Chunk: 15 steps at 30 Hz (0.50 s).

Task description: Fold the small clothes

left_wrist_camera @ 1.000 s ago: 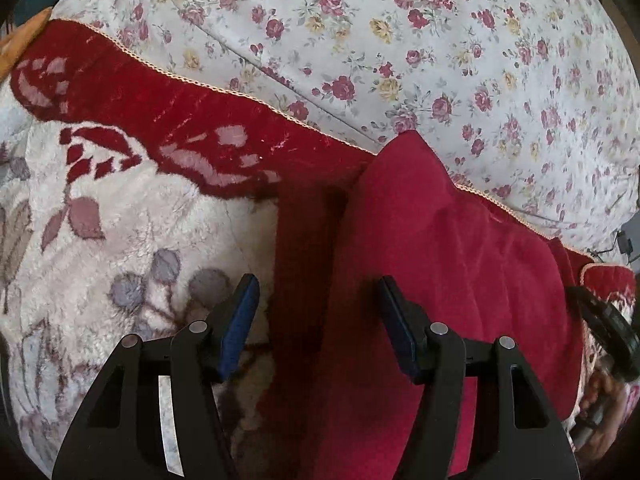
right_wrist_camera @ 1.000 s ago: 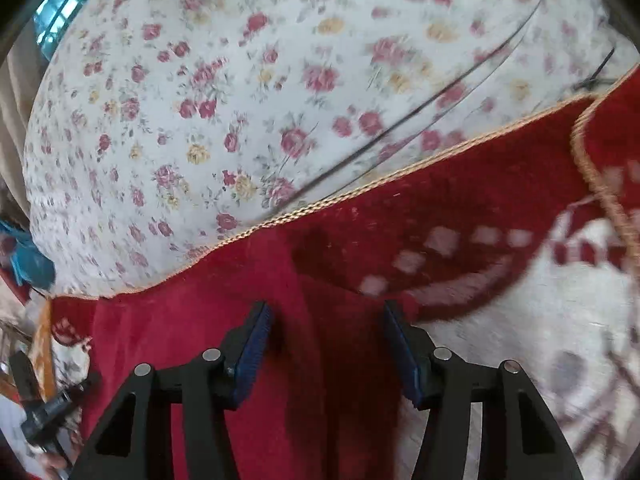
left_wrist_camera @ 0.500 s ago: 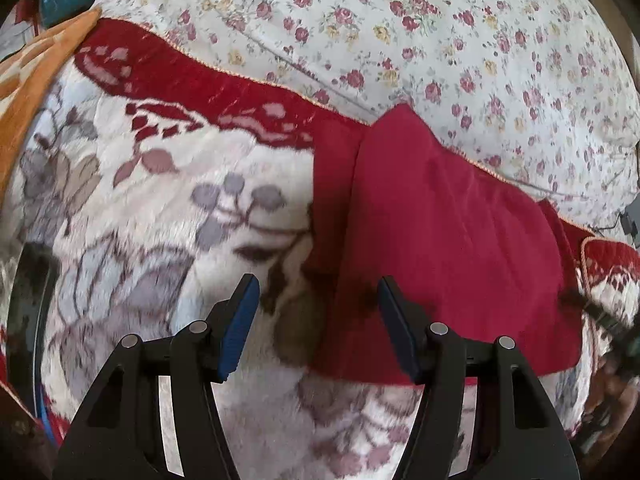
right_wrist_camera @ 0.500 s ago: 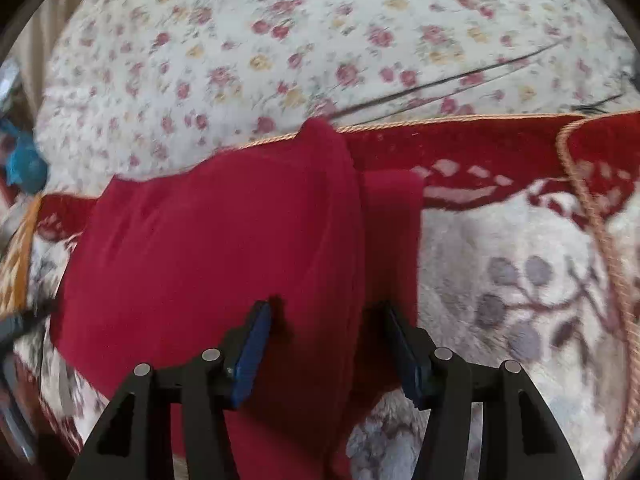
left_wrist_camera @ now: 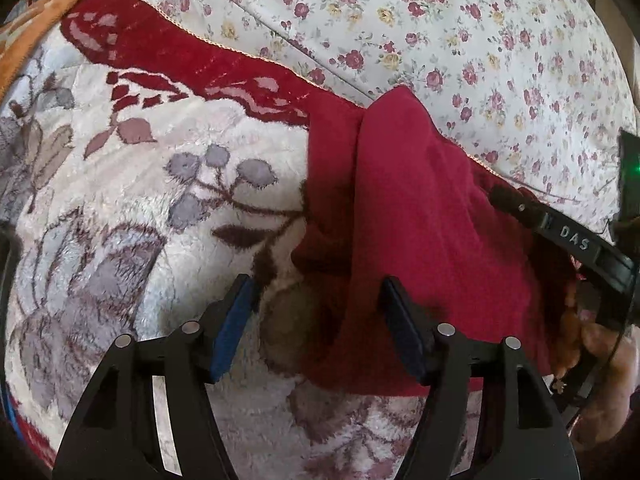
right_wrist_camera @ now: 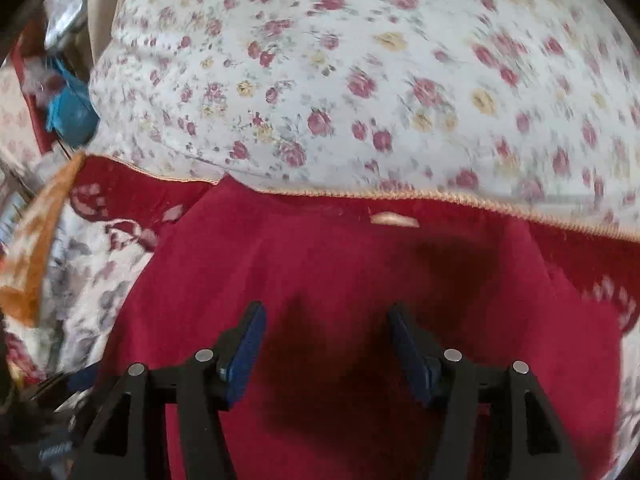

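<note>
A small dark red garment (left_wrist_camera: 424, 216) lies folded on a plush floral blanket (left_wrist_camera: 132, 208), with a raised fold ridge down its left side. My left gripper (left_wrist_camera: 316, 312) is open and empty, straddling the garment's near left edge just above the blanket. In the right wrist view the red garment (right_wrist_camera: 360, 264) fills the lower middle. My right gripper (right_wrist_camera: 324, 340) is open and empty, hovering over its middle. The right gripper's black body also shows at the right edge of the left wrist view (left_wrist_camera: 580, 244).
A white sheet with small roses (left_wrist_camera: 460, 40) lies behind the blanket; it also shows in the right wrist view (right_wrist_camera: 360, 80). The blanket's red border with gold trim (right_wrist_camera: 480, 204) runs across. An orange cloth (right_wrist_camera: 36, 240) and blue clutter (right_wrist_camera: 68, 108) lie at the left.
Both grippers pulled back from the garment, staying open. The right gripper then swung left over the garment's middle; its view is blurred. The left view shifted slightly closer.
</note>
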Motion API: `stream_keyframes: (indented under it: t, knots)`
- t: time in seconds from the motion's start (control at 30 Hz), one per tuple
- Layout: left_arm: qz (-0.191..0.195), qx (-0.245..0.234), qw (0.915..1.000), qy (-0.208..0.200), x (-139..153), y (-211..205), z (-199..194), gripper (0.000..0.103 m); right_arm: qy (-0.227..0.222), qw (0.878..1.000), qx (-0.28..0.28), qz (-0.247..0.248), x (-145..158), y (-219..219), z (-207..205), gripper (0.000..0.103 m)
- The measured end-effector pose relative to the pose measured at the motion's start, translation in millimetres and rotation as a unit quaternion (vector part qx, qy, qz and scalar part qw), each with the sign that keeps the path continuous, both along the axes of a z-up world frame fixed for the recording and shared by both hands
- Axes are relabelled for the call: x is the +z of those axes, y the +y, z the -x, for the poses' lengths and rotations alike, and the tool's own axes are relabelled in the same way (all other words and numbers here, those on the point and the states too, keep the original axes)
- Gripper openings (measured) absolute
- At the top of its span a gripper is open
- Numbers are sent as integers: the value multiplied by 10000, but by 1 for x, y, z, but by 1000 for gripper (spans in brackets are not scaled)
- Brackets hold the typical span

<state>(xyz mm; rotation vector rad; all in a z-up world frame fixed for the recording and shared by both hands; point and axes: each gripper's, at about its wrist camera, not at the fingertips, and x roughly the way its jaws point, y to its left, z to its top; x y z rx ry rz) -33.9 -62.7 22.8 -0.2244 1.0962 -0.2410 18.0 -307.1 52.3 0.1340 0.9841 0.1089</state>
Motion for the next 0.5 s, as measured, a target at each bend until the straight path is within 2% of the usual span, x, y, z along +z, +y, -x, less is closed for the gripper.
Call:
stream_keyframes:
  t: [0.07, 0.17, 0.23, 0.33, 0.43, 0.5]
  knots:
    - [13, -39, 10000, 46, 0, -1, -4, 69, -75, 9996, -96, 243, 12, 5, -1, 62]
    - [26, -59, 9999, 106, 1, -1, -5, 69, -421, 9981, -42, 443, 23, -4, 10, 63]
    - [52, -67, 9999, 126, 1, 0, -5, 69, -184, 9981, -146, 563, 9, -28, 14, 63]
    - [131, -54, 9998, 146, 1, 4, -3, 69, 233, 9929, -929, 703, -16, -85, 23, 63]
    - [134, -30, 9998, 134, 0, 4, -2, 69, 56, 9834, -1690, 654, -17, -138, 51, 60]
    - [78, -26, 9999, 121, 0, 2, -1, 69, 139, 9726, -2229, 640, -16, -167, 71, 63]
